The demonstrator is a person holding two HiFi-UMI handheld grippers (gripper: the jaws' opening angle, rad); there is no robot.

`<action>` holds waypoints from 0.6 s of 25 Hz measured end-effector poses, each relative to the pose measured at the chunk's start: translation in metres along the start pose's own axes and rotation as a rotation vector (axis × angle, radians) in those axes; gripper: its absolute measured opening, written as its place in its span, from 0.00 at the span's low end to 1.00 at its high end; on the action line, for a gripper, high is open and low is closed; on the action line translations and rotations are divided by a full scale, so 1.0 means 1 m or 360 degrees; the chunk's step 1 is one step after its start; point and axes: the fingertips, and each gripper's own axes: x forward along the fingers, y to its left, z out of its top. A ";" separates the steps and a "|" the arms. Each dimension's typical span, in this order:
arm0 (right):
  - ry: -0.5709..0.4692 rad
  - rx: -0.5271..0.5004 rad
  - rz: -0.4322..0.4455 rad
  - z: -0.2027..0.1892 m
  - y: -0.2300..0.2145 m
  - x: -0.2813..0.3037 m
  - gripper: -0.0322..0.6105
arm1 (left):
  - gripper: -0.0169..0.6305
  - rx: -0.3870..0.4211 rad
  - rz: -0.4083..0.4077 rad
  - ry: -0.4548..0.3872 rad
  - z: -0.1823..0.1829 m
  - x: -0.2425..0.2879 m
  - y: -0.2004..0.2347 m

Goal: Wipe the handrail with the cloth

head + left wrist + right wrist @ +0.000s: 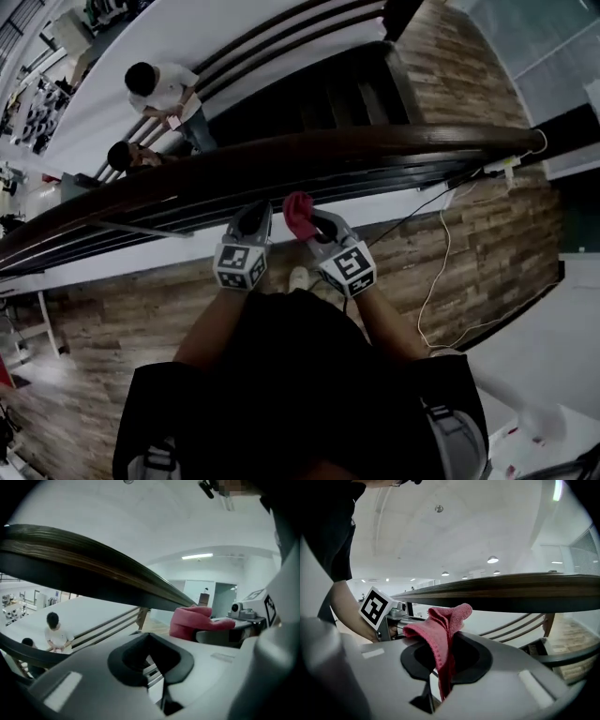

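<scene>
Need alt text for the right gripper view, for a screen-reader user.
The right gripper is shut on a pink cloth, whose free end sticks up just under the dark wooden handrail that crosses the frame. A black-and-white marker cube shows at left.

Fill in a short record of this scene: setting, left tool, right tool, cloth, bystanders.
setting: dark wooden handrail above a wood-plank floor
left tool: jaws together, nothing between them, held just under the handrail
right tool: shut on the cloth
cloth: red, bunched, sticking up close under the handrail; contact cannot be told
bystanders: two people on the lower level beyond the handrail
</scene>
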 end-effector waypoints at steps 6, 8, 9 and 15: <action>-0.0002 0.0065 -0.0361 -0.018 -0.050 -0.052 0.12 | 0.02 0.0049 -0.0345 0.0029 0.000 0.048 -0.063; 0.0000 0.0103 -0.0505 -0.022 -0.061 -0.070 0.12 | 0.02 0.0069 -0.0470 0.0060 -0.005 0.060 -0.080; 0.0001 0.0124 -0.0568 -0.023 -0.065 -0.080 0.12 | 0.02 0.0075 -0.0516 0.0074 -0.007 0.064 -0.088; 0.0027 0.0216 -0.0835 -0.039 -0.088 -0.126 0.12 | 0.02 0.0114 -0.0662 0.0145 -0.013 0.087 -0.123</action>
